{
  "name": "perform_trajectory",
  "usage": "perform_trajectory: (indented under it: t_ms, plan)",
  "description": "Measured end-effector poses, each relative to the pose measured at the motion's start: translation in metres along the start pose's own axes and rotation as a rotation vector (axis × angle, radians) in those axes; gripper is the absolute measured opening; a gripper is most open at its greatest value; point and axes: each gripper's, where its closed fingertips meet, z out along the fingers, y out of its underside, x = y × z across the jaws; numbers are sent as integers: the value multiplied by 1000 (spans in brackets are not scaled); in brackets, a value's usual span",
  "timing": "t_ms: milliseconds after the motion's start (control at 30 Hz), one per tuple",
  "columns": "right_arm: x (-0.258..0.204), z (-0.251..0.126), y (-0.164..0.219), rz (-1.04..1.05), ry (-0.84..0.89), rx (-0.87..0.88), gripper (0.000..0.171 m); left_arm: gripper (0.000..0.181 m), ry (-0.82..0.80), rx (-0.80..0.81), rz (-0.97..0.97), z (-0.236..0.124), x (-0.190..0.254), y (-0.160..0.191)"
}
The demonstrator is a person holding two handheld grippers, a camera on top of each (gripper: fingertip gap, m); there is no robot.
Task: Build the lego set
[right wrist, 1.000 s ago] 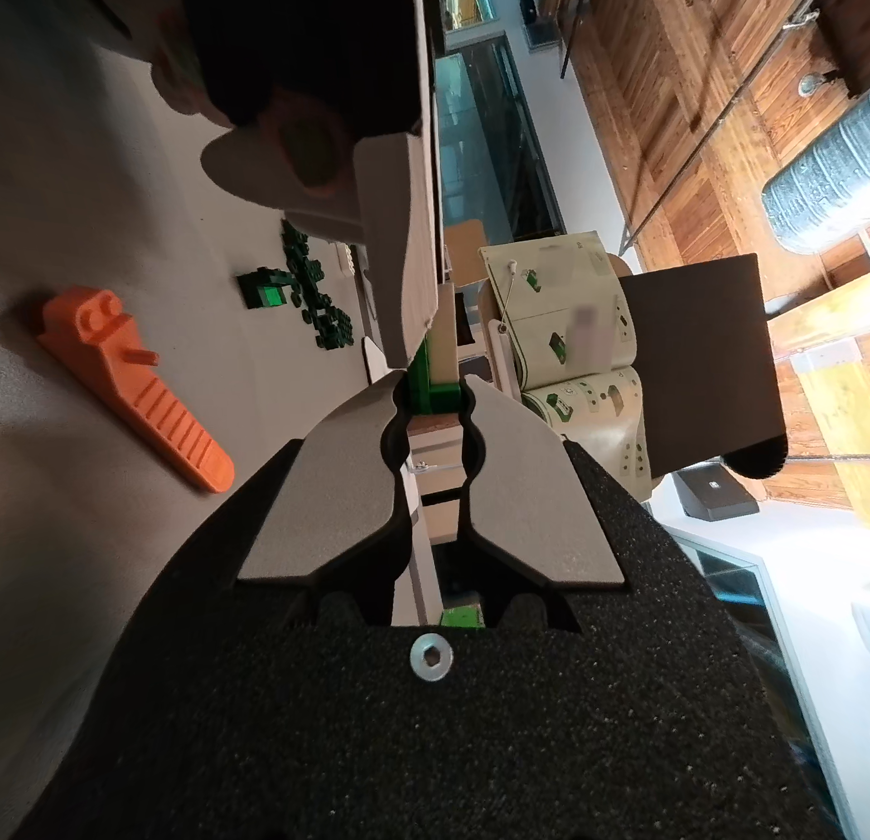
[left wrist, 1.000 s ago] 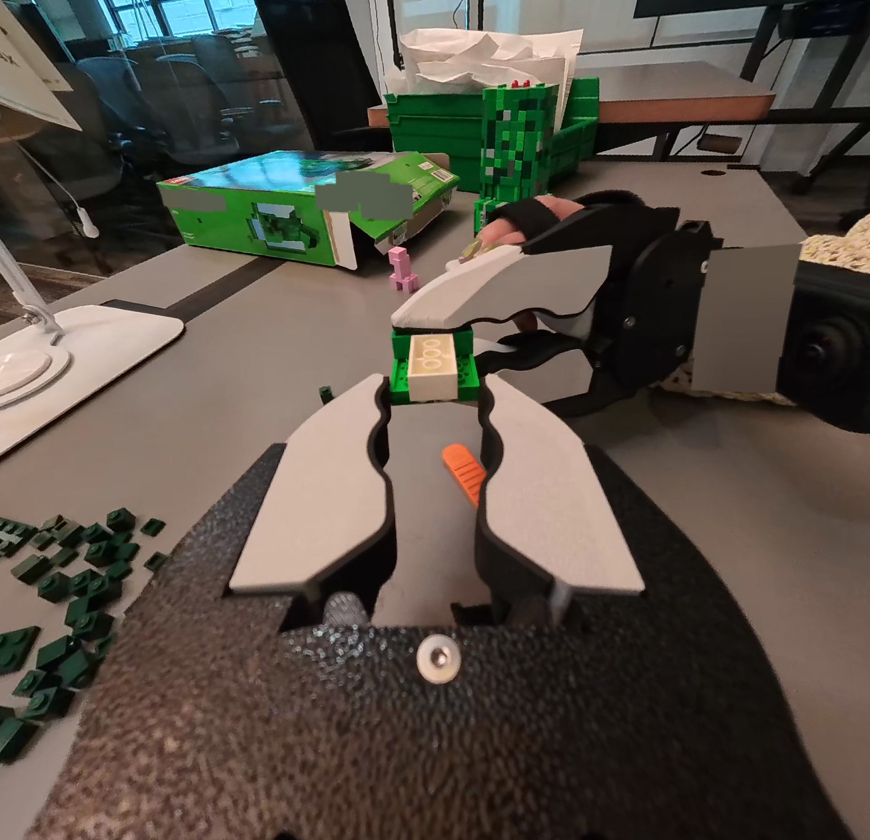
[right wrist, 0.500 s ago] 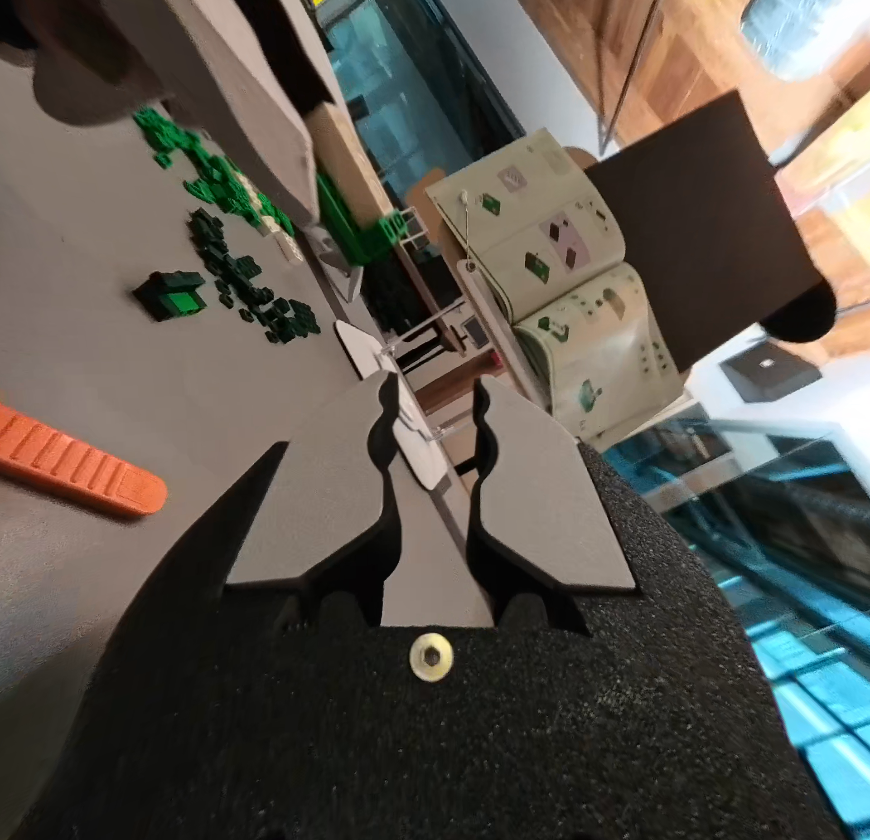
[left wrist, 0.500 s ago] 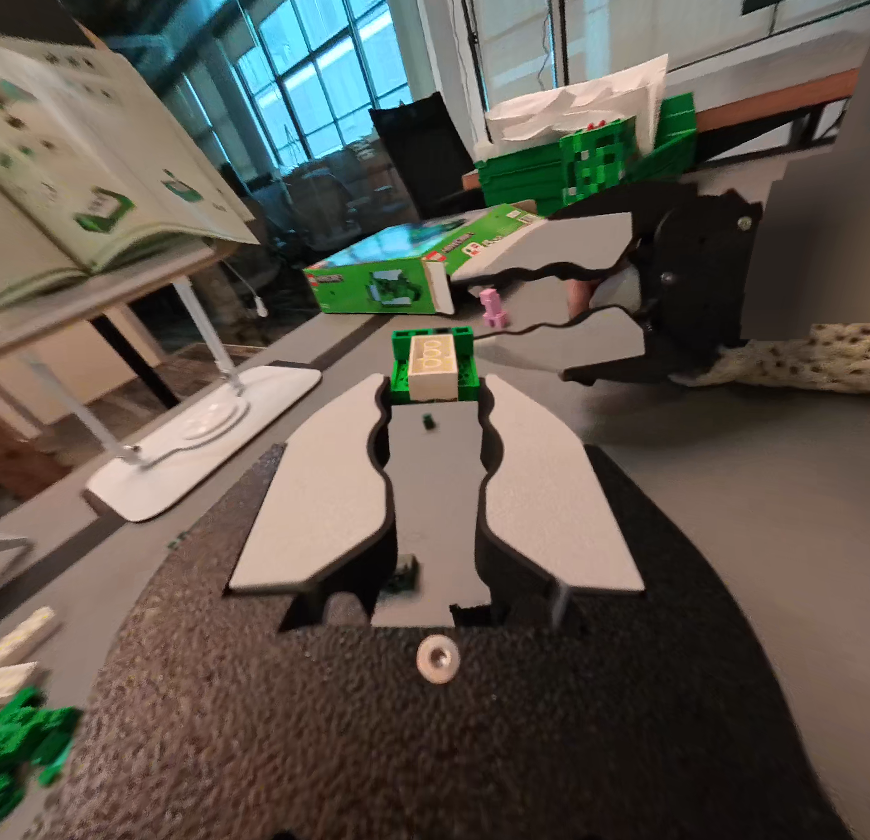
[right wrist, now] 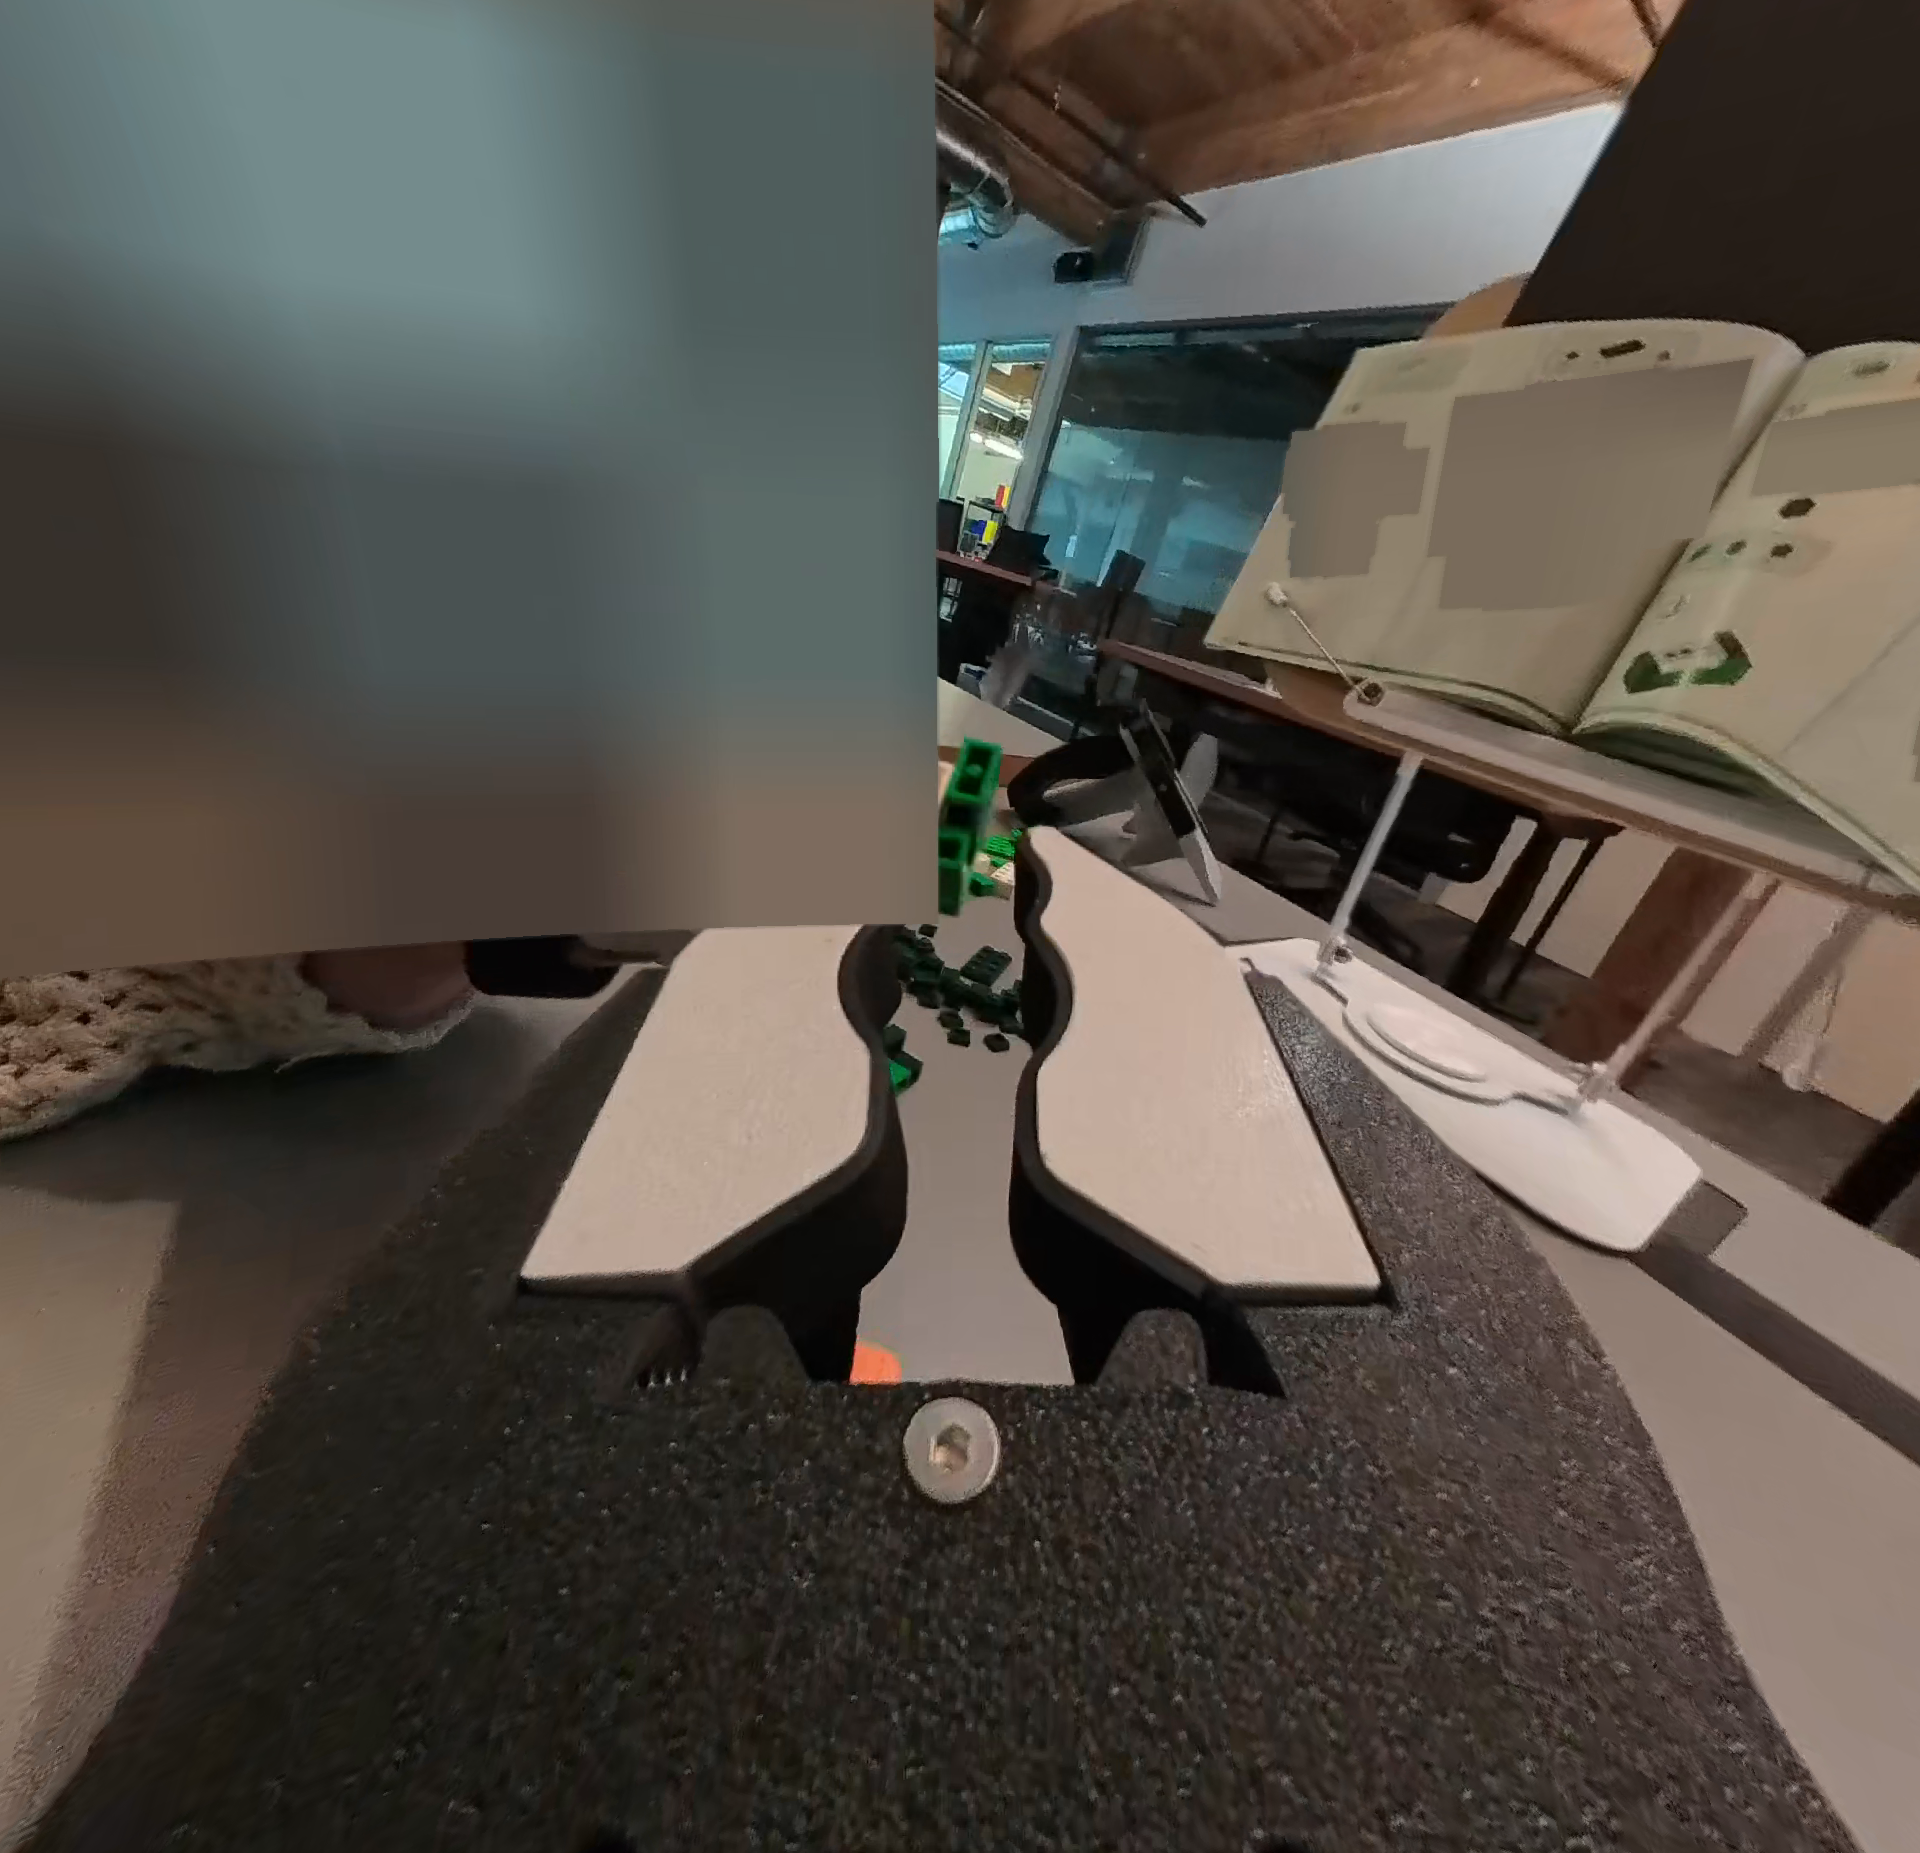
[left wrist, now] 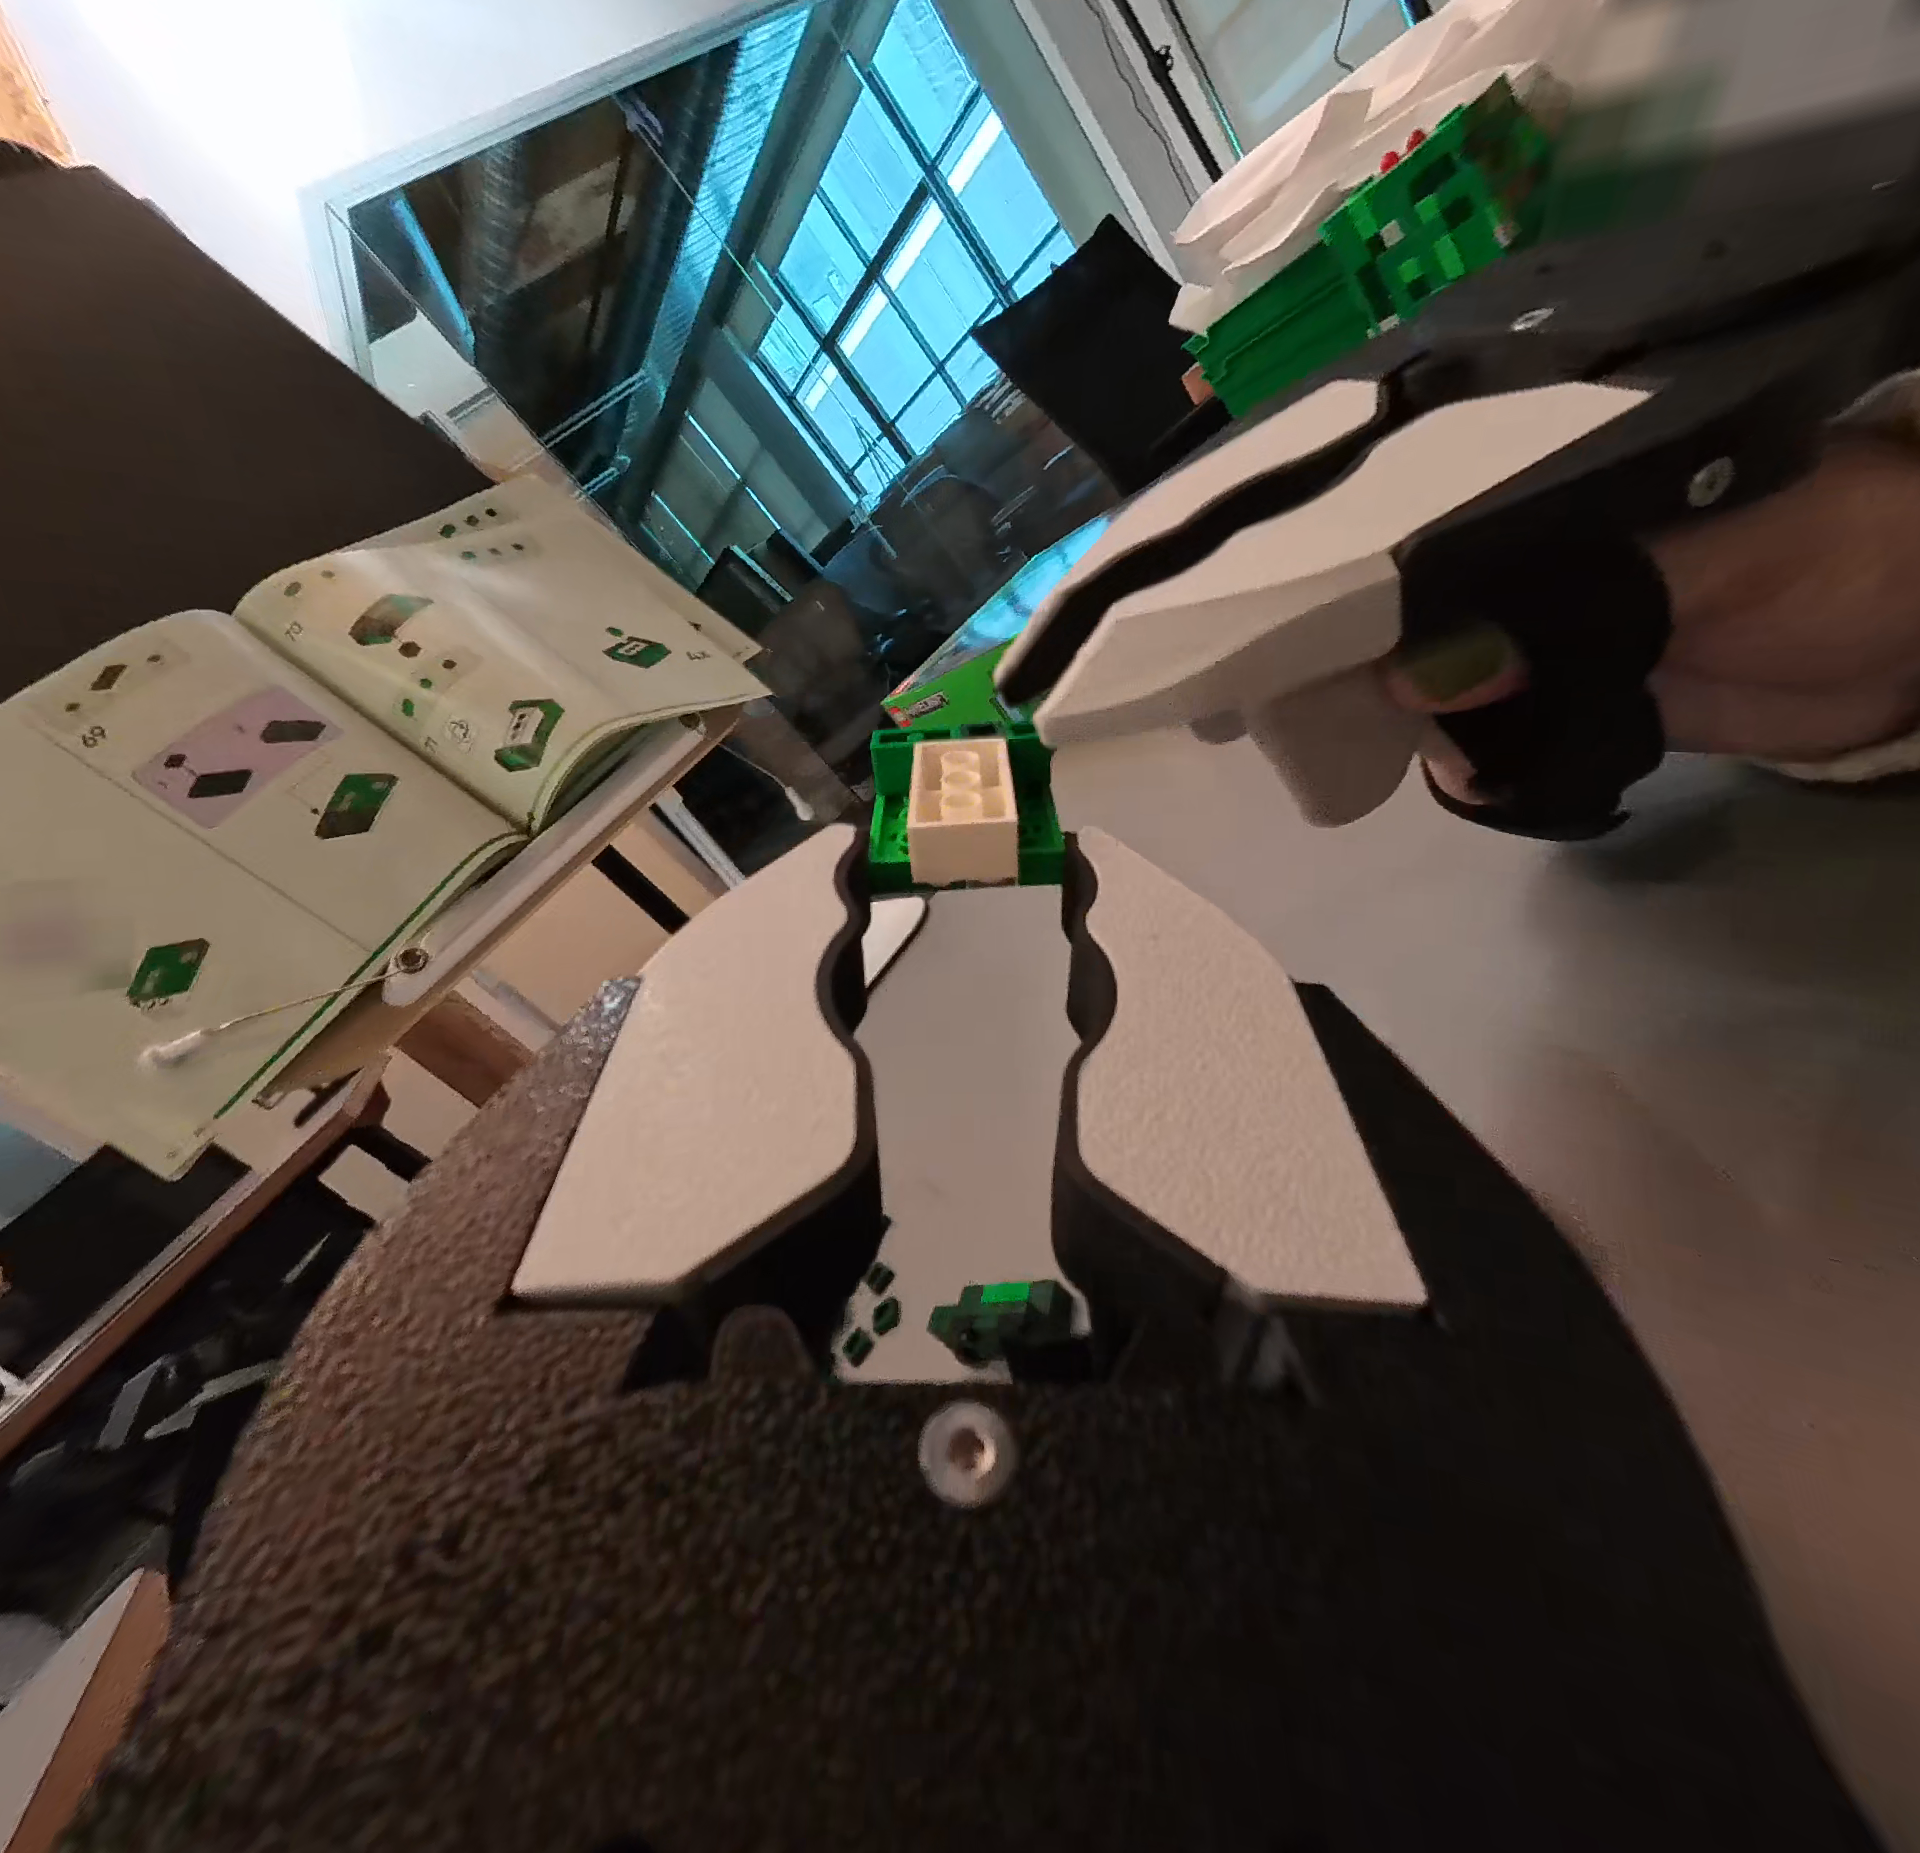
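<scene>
Left gripper (left wrist: 966, 858) clamped on a small green-and-white Lego sub-build (left wrist: 964, 811), held up off the table.

Looks light, rigid and slick; side-wall grip seems best. Right gripper (right wrist: 951, 956) sits apart, empty.

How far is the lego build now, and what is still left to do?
Done: a white brick already sits on the small green assembly. In hand: the left tool grips that assembly; the right tool is open and empty. Left: many loose dark green pieces lie on the table, and the instruction booklet is open.
</scene>
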Motion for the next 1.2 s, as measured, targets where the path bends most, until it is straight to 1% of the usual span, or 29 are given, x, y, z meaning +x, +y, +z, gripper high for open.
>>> perform_trajectory:
  t_ms: [133, 333, 700, 1000, 1100, 1200]
  plan:
    - [1, 3, 5, -13, 12, -33, 17, 35, 19, 1, -21, 1, 2, 2]
    - [-1, 3, 9, -74, 19, -53, 10, 35, 47, 0, -43, 2, 4, 3]
    - [0, 4, 11, -113, 40, -81, 9, 35, 56, 12, -57, 2, 6, 2]
    - [0, 6, 11, -109, 54, -71, 9, 34, 51, 14, -54, 2, 4, 2]
    - [-1, 7, 14, -81, 44, -87, 13, 35, 48, 12, -44, 2, 4, 2]
    - [0, 7, 15, -72, 43, -92, 10, 34, 51, 14, -49, 2, 4, 2]
